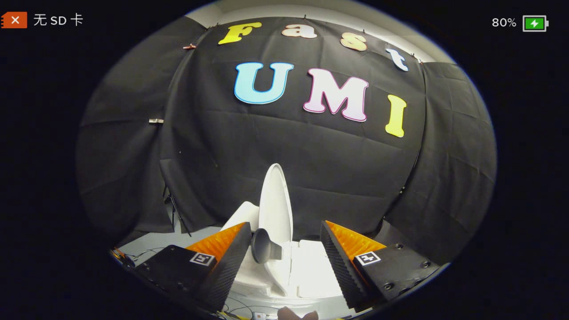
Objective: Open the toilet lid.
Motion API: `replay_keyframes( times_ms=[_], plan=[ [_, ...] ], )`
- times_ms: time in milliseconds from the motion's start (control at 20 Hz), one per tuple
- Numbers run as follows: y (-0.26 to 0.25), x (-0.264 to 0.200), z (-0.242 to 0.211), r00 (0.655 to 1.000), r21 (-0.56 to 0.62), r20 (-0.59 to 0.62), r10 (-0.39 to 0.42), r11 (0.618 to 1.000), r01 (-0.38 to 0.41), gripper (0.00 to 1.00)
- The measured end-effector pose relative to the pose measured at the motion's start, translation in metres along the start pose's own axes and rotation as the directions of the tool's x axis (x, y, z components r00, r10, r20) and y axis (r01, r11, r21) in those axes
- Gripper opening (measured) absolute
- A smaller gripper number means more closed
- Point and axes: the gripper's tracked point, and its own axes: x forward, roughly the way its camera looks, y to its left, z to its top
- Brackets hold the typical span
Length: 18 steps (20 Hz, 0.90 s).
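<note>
1. Standing nearly upright, the toilet lid (275, 200) rises edge-on just ahead of the gripper (284, 249), against the black cloth wall (355, 178), with the white toilet body (311, 271) below it.
2. A dark grey knob-like handle (263, 245) juts from the lid's lower part, just beside the left finger's ribbed pad (231, 262); whether they touch I cannot tell.
3. Judging from the lid's stance, the opening looks mostly done.
4. Risk: if the lid has not passed its balance point, pulling away now could let it drop shut.
5. Risk: the left finger could snag the handle on the way out and drag the lid back down.
6. The jaws stand spread wide, holding nothing; lid and handle sit in the gap, nearer the left finger, well clear of the right finger (340, 262).
</note>
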Motion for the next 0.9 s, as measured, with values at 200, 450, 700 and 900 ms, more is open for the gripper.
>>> replay_keyframes(
  times_ms=[200,450,700,900],
  plan=[
    [-0.015,-0.021,0.019,0.999,0.034,0.034,0.025,0.999,-0.027,0.99],
    [-0.052,-0.049,0.048,0.995,0.062,0.096,0.016,0.998,-0.022,0.98],
    [-0.100,-0.067,0.067,0.988,0.087,0.145,-0.047,0.996,0.035,0.99],
    [-0.136,-0.082,0.072,0.985,0.106,0.158,-0.070,0.993,0.054,0.99]
  ],
)
